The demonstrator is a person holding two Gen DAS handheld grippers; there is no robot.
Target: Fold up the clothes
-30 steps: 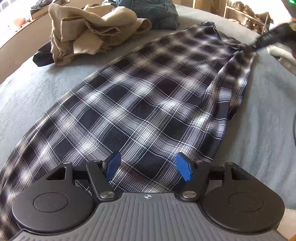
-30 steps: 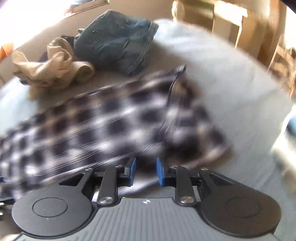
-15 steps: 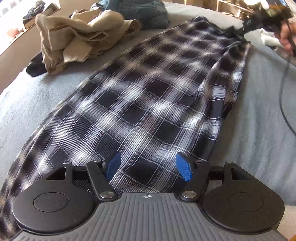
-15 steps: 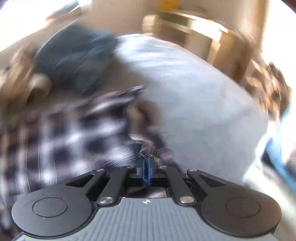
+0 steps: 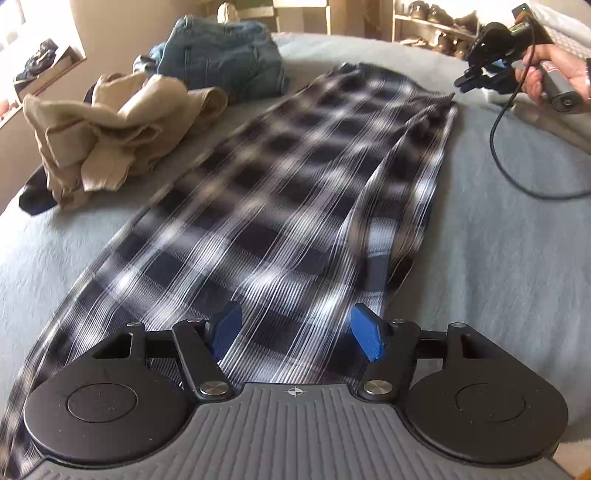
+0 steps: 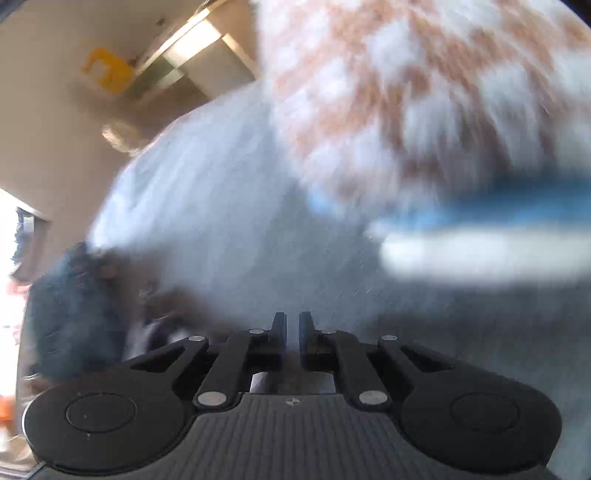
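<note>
A black-and-white plaid garment [image 5: 295,192] lies stretched lengthwise on the grey-blue bed [image 5: 498,277]. My left gripper [image 5: 295,332] hovers open over its near end, blue pads on either side of the cloth, holding nothing. At the far right a hand [image 5: 546,74] holds my right gripper [image 5: 463,82] just above and beyond the garment's far corner, clear of the cloth. The right wrist view is badly blurred; there the right gripper [image 6: 291,328] has its fingers a narrow gap apart with only bedding showing between them.
A crumpled beige pile [image 5: 110,129] and folded jeans [image 5: 221,62] sit at the far left of the bed. A black cable [image 5: 517,166] trails over the right side. Shoe shelves [image 5: 432,22] stand behind. A blurred brown-and-white fabric [image 6: 406,92] fills the right wrist view's top.
The right gripper, shut on the garment's far corner half a second ago, has let go and swung up and away to the right. The left gripper has stayed open over the near end.
</note>
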